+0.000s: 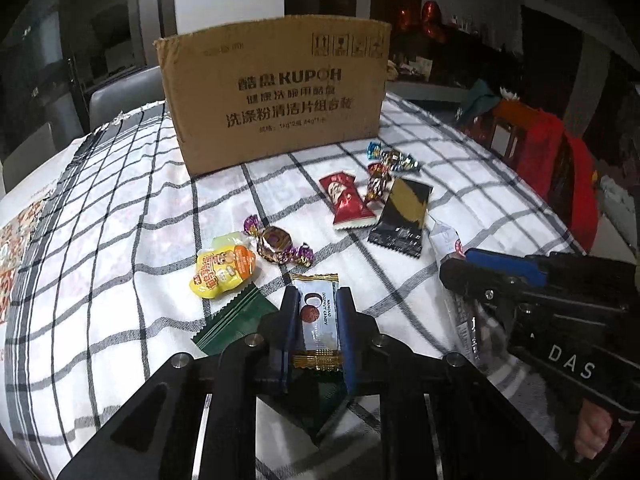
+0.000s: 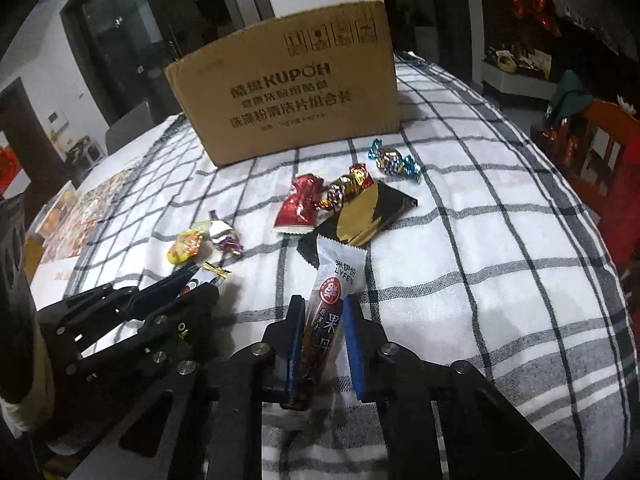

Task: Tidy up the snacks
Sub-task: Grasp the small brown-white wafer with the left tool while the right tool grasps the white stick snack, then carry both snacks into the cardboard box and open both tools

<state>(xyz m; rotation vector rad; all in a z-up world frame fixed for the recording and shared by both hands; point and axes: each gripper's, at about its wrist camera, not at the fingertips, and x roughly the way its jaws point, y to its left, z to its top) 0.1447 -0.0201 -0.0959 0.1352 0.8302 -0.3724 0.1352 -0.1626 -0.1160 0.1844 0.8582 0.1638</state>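
My left gripper is shut on a white and gold coconut candy packet, above a dark green packet. My right gripper is shut on a long white and brown fruit-leather packet; the right gripper also shows at the right of the left wrist view. The cardboard box stands at the back of the checked cloth. Loose snacks lie between: a yellow packet, a purple-wrapped candy, a red packet, a black and gold packet, a blue-wrapped candy.
The table wears a white cloth with black checks. A printed mat lies at the left edge. A red-draped wooden chair stands to the right. My left gripper shows at lower left of the right wrist view.
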